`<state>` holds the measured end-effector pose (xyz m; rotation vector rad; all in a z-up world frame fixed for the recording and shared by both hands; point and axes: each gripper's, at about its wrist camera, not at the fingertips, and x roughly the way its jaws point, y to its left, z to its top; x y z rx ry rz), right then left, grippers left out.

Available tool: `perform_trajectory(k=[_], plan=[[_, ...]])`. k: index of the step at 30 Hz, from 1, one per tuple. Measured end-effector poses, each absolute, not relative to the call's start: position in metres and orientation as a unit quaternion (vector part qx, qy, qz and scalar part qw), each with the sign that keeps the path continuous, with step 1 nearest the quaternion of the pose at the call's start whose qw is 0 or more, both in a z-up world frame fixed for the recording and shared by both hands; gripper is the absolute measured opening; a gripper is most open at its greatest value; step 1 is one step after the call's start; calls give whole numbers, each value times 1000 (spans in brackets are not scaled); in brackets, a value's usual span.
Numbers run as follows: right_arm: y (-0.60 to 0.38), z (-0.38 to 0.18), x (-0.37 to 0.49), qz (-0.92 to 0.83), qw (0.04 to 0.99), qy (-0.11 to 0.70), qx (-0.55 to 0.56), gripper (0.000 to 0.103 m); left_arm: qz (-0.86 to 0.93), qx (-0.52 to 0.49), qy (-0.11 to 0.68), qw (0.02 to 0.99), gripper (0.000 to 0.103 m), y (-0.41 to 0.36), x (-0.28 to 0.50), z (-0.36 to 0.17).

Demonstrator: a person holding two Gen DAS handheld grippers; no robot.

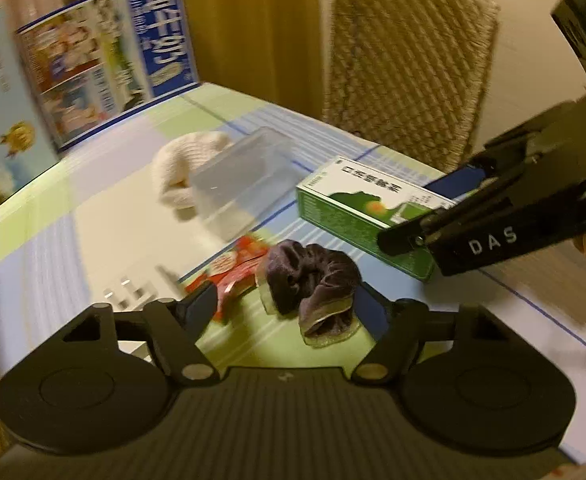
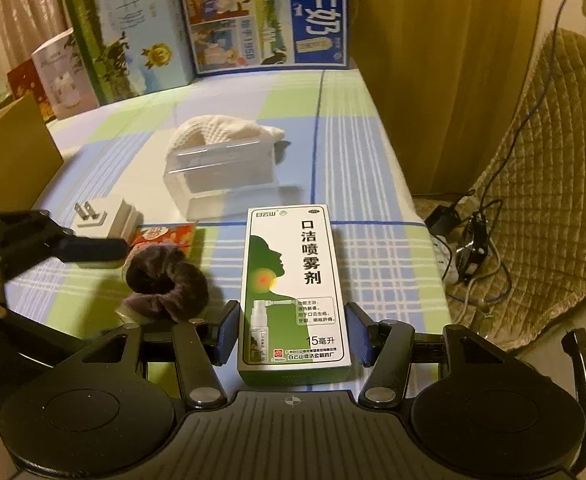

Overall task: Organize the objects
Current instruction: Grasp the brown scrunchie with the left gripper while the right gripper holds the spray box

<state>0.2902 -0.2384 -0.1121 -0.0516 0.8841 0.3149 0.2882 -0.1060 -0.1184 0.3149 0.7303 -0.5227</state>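
A dark purple velvet scrunchie [image 1: 313, 276] lies on the checked tablecloth [image 1: 93, 216], partly over a red packet [image 1: 233, 268]. My left gripper [image 1: 289, 308] is open, its fingers on either side of the scrunchie; the right pad is close against it and the left pad stands apart. A green and white spray box [image 2: 293, 280] lies flat beside the scrunchie [image 2: 165, 280]. My right gripper [image 2: 293, 336] is shut on the box's near end, pads against both long sides. One right finger [image 1: 453, 236] shows over the box [image 1: 357, 208] in the left wrist view.
A clear plastic container [image 2: 221, 176] sits mid-table with a white knitted item [image 2: 221, 132] behind it. A white plug adapter [image 2: 101, 216] lies left of the red packet [image 2: 165, 236]. Milk cartons [image 2: 261, 20] line the back; a cardboard box [image 2: 9, 152] is left, a padded chair [image 2: 553, 160] right.
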Motion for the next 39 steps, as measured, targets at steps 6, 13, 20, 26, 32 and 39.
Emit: perform_trajectory(k=[6,13,20,26,32,39], plan=[[-239,-112,290,150,892,426,-23,53,-278,157,356,878,39,-119,295,-126],[-233,-112,281,157,888,430,-34,53,-258,137,365,884,20,-115,280,-120],[-214,-118,269,191,881,430,-52,55,-205,95,381,897,19,-88,243,-108],[-204,-124,281,181,889,418,-53,66,-174,65,389,902,19,-67,226,-106],[-197,-131,289,165,888,425,-53,65,-163,51,395,903,19,-63,226,-108],[-193,-125,279,146,889,431,-50,53,-154,34,398,903,19,-58,223,-106]])
